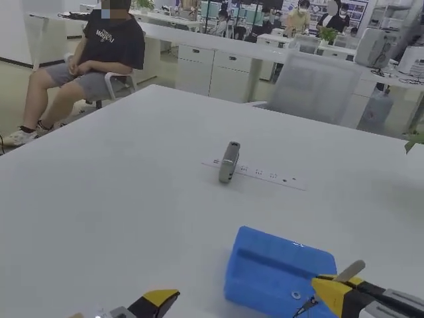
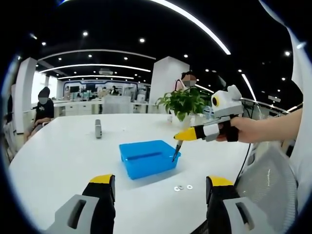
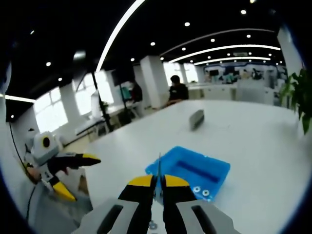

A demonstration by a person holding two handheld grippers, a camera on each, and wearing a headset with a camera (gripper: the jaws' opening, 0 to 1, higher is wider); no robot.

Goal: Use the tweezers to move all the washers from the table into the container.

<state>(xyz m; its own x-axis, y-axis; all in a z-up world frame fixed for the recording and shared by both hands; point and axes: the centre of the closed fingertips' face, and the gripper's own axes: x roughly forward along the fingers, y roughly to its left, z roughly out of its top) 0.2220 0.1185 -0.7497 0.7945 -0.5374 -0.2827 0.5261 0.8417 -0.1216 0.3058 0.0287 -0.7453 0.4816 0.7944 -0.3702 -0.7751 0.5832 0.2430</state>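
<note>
A blue container (image 1: 278, 273) sits on the white table (image 1: 119, 199) near the front edge. My right gripper (image 1: 326, 288) is shut on thin tweezers (image 1: 306, 307) whose tips point down over the container's near right corner. In the right gripper view, the tweezers (image 3: 159, 169) stick out past my shut right gripper (image 3: 158, 182), and two washers (image 3: 200, 191) lie inside the container (image 3: 200, 168). Two more washers (image 2: 183, 187) lie on the table in front of the container (image 2: 146, 158). My left gripper (image 2: 161, 183) stands wide open and holds nothing, left of the container.
A white power strip (image 1: 262, 173) with a grey device (image 1: 228, 161) on it lies mid-table. A person (image 1: 99, 46) sits at the far left, and a grey chair (image 1: 318, 86) stands behind the table. A potted plant (image 2: 183, 102) stands at one table edge.
</note>
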